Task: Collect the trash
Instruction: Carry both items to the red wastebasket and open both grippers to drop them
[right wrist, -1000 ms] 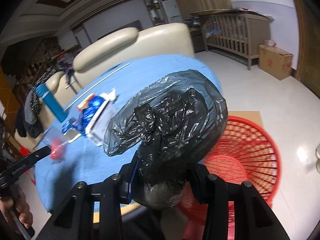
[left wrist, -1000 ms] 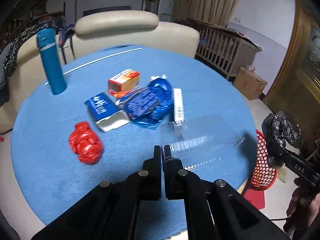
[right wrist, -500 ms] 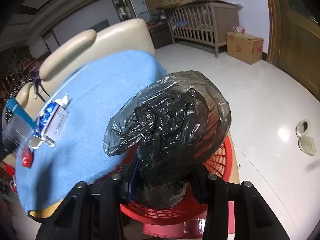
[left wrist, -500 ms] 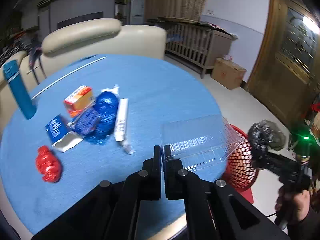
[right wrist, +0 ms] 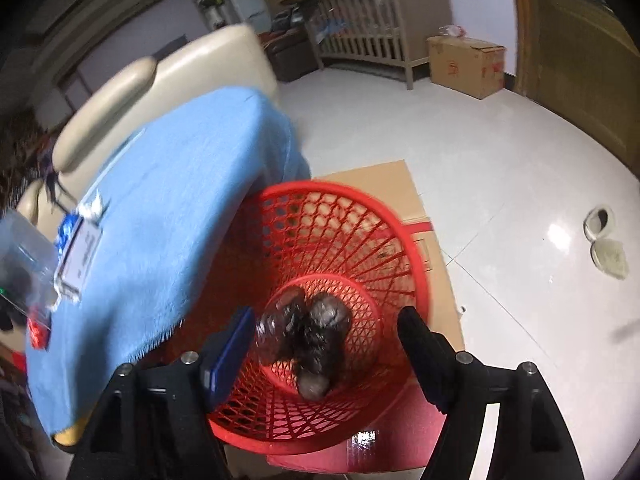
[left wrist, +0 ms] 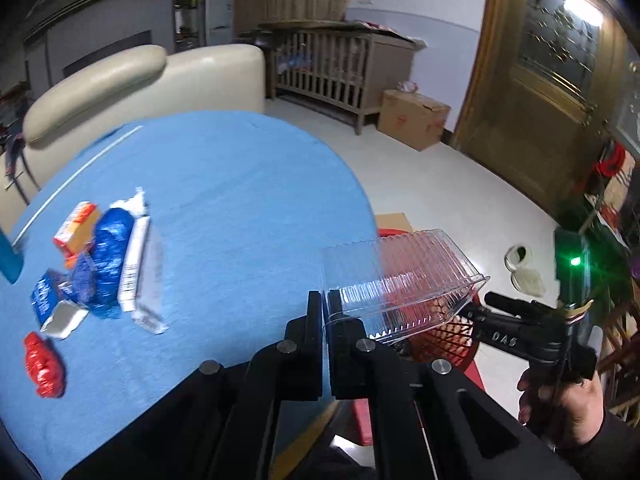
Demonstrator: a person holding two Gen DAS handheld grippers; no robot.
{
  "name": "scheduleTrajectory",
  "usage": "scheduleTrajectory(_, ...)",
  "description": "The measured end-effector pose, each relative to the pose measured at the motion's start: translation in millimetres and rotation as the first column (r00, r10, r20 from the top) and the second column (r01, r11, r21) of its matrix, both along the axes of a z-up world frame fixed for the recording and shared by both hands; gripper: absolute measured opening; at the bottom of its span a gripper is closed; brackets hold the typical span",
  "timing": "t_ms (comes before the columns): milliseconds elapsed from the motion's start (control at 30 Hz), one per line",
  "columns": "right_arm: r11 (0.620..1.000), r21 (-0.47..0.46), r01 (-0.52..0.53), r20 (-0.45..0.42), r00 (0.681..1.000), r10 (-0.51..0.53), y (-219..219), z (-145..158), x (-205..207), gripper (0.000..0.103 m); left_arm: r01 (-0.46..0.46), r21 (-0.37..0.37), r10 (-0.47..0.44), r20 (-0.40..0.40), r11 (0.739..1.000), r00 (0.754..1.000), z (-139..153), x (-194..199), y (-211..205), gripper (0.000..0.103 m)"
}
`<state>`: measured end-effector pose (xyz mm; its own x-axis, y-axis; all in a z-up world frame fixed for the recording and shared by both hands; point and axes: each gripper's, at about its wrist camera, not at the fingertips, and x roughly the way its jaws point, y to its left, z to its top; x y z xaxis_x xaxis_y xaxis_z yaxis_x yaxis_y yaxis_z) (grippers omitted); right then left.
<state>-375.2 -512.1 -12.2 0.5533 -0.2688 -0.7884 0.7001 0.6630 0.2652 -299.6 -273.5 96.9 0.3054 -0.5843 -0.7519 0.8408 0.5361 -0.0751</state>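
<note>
My left gripper [left wrist: 325, 309] is shut on the edge of a clear plastic clamshell box [left wrist: 404, 280] and holds it in the air past the table's right edge, above the red mesh basket [left wrist: 448, 336]. My right gripper [right wrist: 326, 326] is open and empty over the same basket [right wrist: 344, 208]. A crumpled black plastic bag [right wrist: 312, 340] lies on the basket's bottom. More trash lies on the blue table [left wrist: 224, 200]: a red wrapper [left wrist: 42, 364], blue packets [left wrist: 108, 256], an orange box [left wrist: 76, 226] and a white box [left wrist: 140, 268].
A cream sofa [left wrist: 132, 80] stands behind the table. A wooden crib [left wrist: 344, 68] and a cardboard box [left wrist: 412, 118] stand by the far wall. The basket stands on flat cardboard [right wrist: 400, 184] on the white floor. A wooden door [left wrist: 552, 92] is at right.
My right gripper has opened and the black bag has dropped into the red basket. My left gripper has carried the clear box rightward, past the table edge and over the basket.
</note>
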Motion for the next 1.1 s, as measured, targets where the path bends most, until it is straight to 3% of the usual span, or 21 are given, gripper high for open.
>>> scheduleTrajectory(267,0.994,-0.009,0.108,0.074,0.992,-0.107,-18.2,22.1,-36.5,0.077,0.102,0.061,-0.102,-0.011,0.993,0.995,-16.9,-19.1,-58.4,0.005)
scheduleTrajectory(333,0.991,-0.007,0.130,0.092,0.987,-0.129,-23.3,27.4,-44.2,0.077,0.111,0.090,-0.110,-0.012,0.990,0.994,-23.2,-18.4,-69.3,0.033)
scheduleTrajectory(367,0.991,-0.005,0.136,0.101,0.986,-0.135,-25.1,29.7,-46.7,0.077,0.110,0.095,-0.109,-0.012,0.989,0.994,-24.3,-18.1,-69.9,0.064)
scheduleTrajectory(400,0.990,-0.002,0.143,0.112,0.984,-0.141,-26.8,33.2,-49.5,0.077,0.100,0.089,-0.101,-0.001,0.991,0.995,-24.1,-17.8,-68.8,0.077)
scheduleTrajectory(600,0.995,0.061,0.081,0.155,0.984,-0.090,-24.8,36.4,-39.5,0.077,0.042,0.048,-0.042,0.017,0.998,0.999,-11.2,-5.8,-44.2,0.077)
scheduleTrajectory(800,0.966,0.257,-0.019,0.215,0.976,-0.038,-15.0,16.2,-3.2,0.077,-0.042,0.009,0.042,0.006,0.999,0.999,-3.8,11.9,-6.1,0.077)
scheduleTrajectory(967,0.924,0.375,-0.071,0.150,0.989,0.015,0.3,-17.4,34.2,0.078,-0.081,-0.010,0.081,-0.002,0.997,0.997,-3.4,17.8,15.6,0.077)
scheduleTrajectory(1100,0.905,0.426,-0.010,-0.017,1.000,0.018,5.4,-46.1,54.9,0.078,-0.100,-0.025,0.100,-0.003,0.995,0.995,-1.7,22.4,31.9,0.077)
